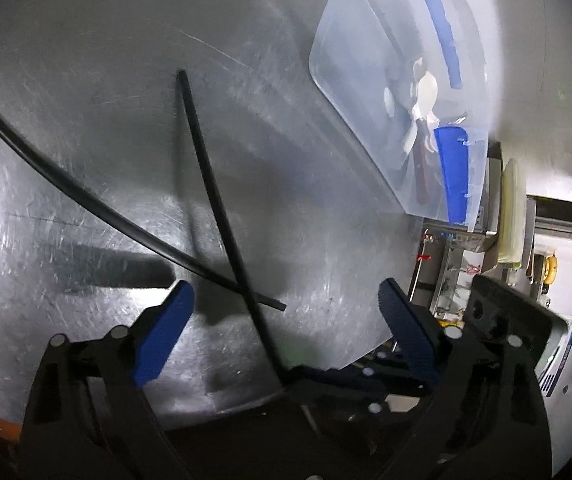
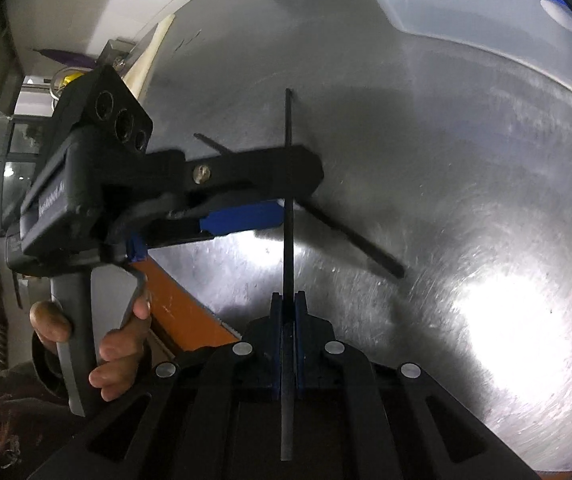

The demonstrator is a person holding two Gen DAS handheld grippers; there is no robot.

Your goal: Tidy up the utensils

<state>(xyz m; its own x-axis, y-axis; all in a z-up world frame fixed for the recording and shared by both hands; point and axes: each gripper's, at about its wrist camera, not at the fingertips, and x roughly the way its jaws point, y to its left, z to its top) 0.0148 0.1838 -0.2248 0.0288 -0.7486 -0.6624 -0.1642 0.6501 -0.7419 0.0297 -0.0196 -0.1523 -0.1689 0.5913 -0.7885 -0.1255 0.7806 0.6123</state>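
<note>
Chopstick [image 2: 287, 184], thin, black and straight, sits clamped between the right gripper [image 2: 287, 304] pads above the scratched steel desk [image 2: 466, 200]; the left gripper [image 1: 282, 312] gapes around another lying chopstick [image 1: 86, 196].

Both wrist cameras look down, close over the steel table [image 1: 86, 140]; each view shares the two crossed chopsticks [image 2: 288, 184] and the clear bin [image 1: 370, 92]
</note>
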